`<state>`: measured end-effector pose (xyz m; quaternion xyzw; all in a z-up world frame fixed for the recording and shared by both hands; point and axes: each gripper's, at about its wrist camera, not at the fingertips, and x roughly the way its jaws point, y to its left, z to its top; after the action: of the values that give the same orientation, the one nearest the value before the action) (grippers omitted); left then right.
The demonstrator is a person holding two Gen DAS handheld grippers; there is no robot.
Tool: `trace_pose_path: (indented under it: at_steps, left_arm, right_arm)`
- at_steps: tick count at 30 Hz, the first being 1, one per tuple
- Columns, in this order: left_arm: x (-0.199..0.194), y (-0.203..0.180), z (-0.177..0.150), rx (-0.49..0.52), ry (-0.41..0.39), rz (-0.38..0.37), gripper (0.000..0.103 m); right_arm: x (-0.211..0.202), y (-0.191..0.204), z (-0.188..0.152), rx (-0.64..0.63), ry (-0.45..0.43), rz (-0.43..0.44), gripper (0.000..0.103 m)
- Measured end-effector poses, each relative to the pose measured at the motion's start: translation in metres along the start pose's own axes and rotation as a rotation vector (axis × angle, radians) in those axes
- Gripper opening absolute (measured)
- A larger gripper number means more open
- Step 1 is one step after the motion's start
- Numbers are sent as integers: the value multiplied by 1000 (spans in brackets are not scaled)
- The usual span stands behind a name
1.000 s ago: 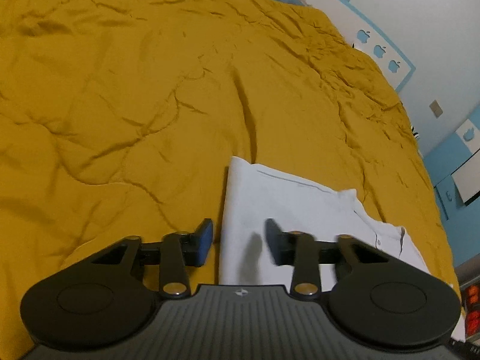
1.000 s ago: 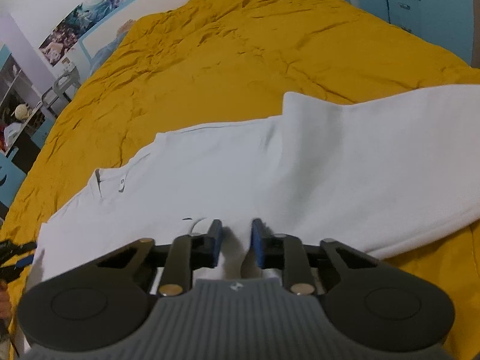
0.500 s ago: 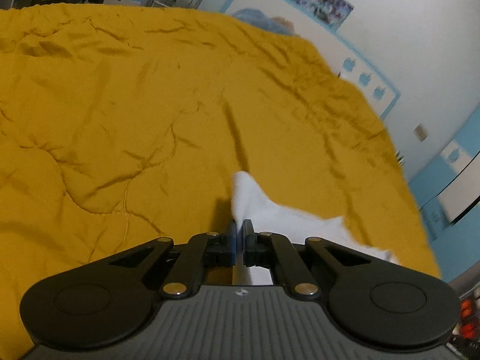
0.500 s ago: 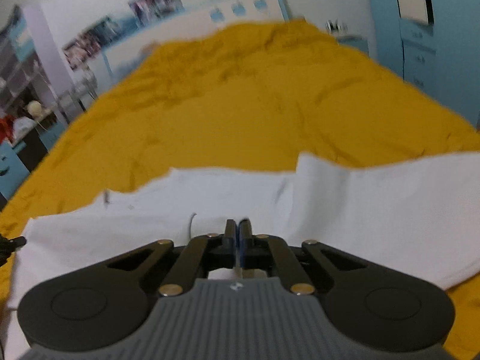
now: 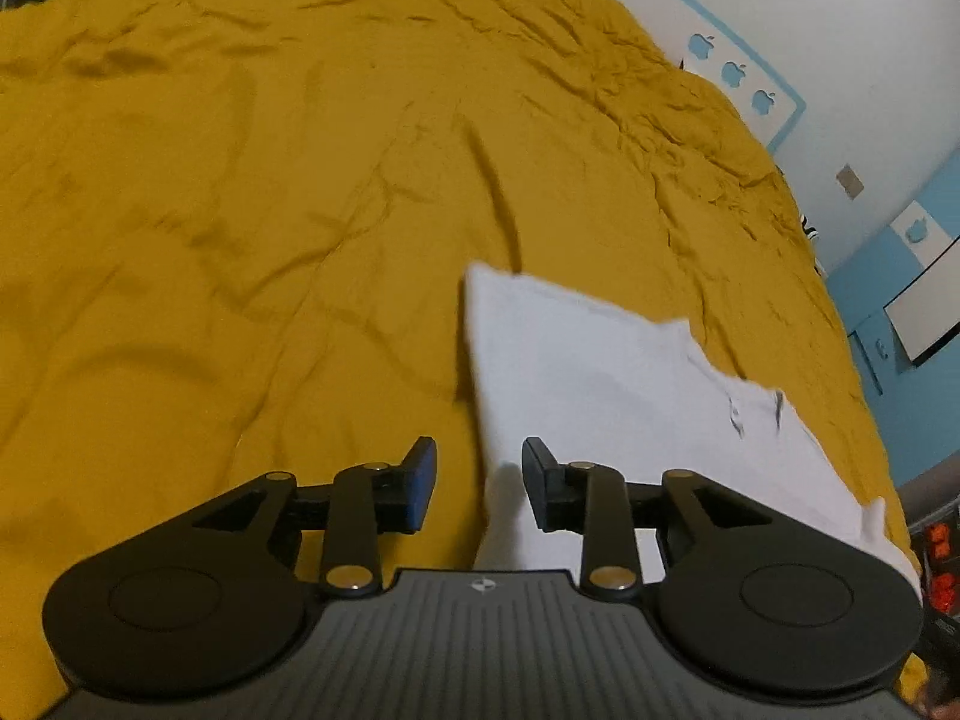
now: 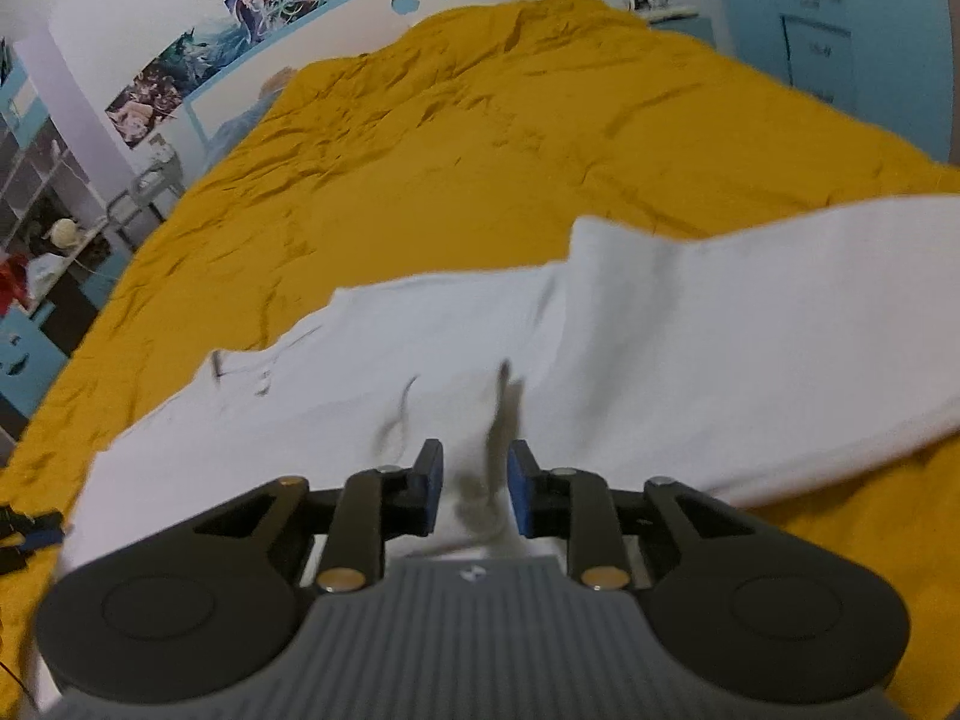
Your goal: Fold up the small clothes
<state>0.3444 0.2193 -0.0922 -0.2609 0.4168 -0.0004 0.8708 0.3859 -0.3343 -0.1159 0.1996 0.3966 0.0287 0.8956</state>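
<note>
Shirt (image 6: 630, 354): the white garment lies flat on your yellow bedspread (image 6: 480, 138), filling the middle and right of the right wrist view, its neckline toward the left of that frame and a folded-over panel running off the right edge. In the left wrist view the same shirt (image 5: 588, 372) sits lower right of centre, one corner pointing up toward mid-frame, the collar near the right side.

Your left gripper (image 5: 478, 483) hangs over the shirt's left edge at the bottom of its frame. Its jaws are opening; the cloth edge runs below the gap, but neither pad presses on it. One finger is over the bare bedspread, the other over the white fabric.

Your right gripper (image 6: 474, 495) is over the shirt's near part, bottom centre of its frame. Its jaws are also opening, and a small raised ridge of cloth stands in the gap between them; the pads do not pinch it.

Both frames are somewhat blurred. A headboard (image 6: 360, 0) with blue apple shapes lies at the far end of the bed, upper centre, and posters (image 6: 222, 42) hang at the upper left.
</note>
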Motion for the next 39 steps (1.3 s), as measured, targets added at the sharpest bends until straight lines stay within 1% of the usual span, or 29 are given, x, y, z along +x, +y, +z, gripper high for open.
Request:
trace_pose_path:
  at_steps: [1, 2, 5, 6, 8, 9, 10, 11, 12, 13, 15, 16, 18, 19, 20, 21, 23, 24, 25, 27, 28, 30, 31, 33, 34, 36, 37, 39]
  left_arm:
    - [-6, 3, -6, -10, 3, -9, 44]
    - [-10, 4, -11, -16, 4, -17, 45]
    - [-12, 4, -23, -20, 15, -46, 46]
    - [-10, 3, -24, -23, 20, -49, 46]
    - [-4, 1, -29, -18, 21, -48, 46]
    - [1, 0, -30, -11, 20, -47, 36]
    - [5, -1, -30, -13, 21, -37, 16]
    - [6, -1, -30, -18, 18, -32, 10]
    - [4, -2, -30, -30, -1, -33, 9]
    - [-1, -1, -29, -41, -30, -49, 8]
    - [-14, -1, -23, -48, -82, -75, 7]
    - [-18, 0, -20, -53, -91, -80, 7]
    - [-16, 5, -15, -59, -72, -70, 7]
    - [-9, 8, -15, -71, -44, -54, 7]
    - [1, 12, -17, -82, -7, -32, 7]
    - [8, 14, -21, -82, 12, -15, 7]
    - [17, 19, -27, -83, 15, -12, 7]
    - [19, 22, -27, -104, 15, -21, 8]
    - [18, 24, -26, -115, 17, -29, 8]
    - [17, 25, -24, -125, 23, -28, 11]
    - [15, 25, -23, -117, 28, -14, 14]
    - [8, 22, -20, -110, 38, 2, 16]
    - [4, 21, -19, -103, 33, 12, 17]
    - [-9, 15, -17, -56, 6, 49, 17]
    - [-13, 12, -14, -36, -11, 47, 17]
    - [-18, 3, -6, -8, -36, 3, 17]
    - [-17, -1, -4, 1, -40, -13, 17]
    - [-9, -13, 0, 28, -36, -20, 17]
  right_arm:
    - [0, 2, -4, -1, 0, -2, 25]
    - [1, 3, -7, 0, 2, -10, 26]
    - [6, 4, -17, 24, 18, -10, 28]
    - [7, 6, -19, 17, 16, -19, 27]
    - [8, 9, -21, 0, 5, -35, 19]
    - [7, 9, -22, -2, -1, -40, 10]
    - [7, 10, -22, -9, -6, -48, 4]
    - [6, 11, -22, -17, -10, -55, 3]
    - [4, 12, -21, -24, -14, -57, 1]
    - [2, 14, -19, -29, -20, -55, 1]
    - [-13, 17, -15, -36, -47, -35, 0]
    - [-22, 21, -13, -41, -67, -16, 0]
    - [-34, 29, -11, -60, -83, 2, 0]
    - [-35, 32, -12, -78, -81, -9, 0]
    - [-34, 34, -15, -97, -73, -37, 0]
    - [-29, 33, -18, -102, -57, -64, 0]
    - [-15, 21, -27, -67, -5, -99, 0]
    - [-9, 13, -33, -42, 17, -109, 0]
    - [-6, 6, -38, -13, 26, -100, 0]
    - [-6, 3, -40, 2, 16, -91, 0]
    - [-7, 4, -40, -3, 17, -92, 0]
    - [-9, 8, -37, -18, 23, -101, 0]
    - [-13, 10, -35, -26, 23, -110, 1]
    - [-21, 12, -34, -51, 18, -137, 5]
    - [-25, 13, -33, -63, 13, -150, 5]
    - [-34, 13, -33, -79, 5, -155, 5]
    - [-38, 13, -33, -84, 1, -154, 5]
    - [-46, 13, -34, -93, -8, -153, 6]
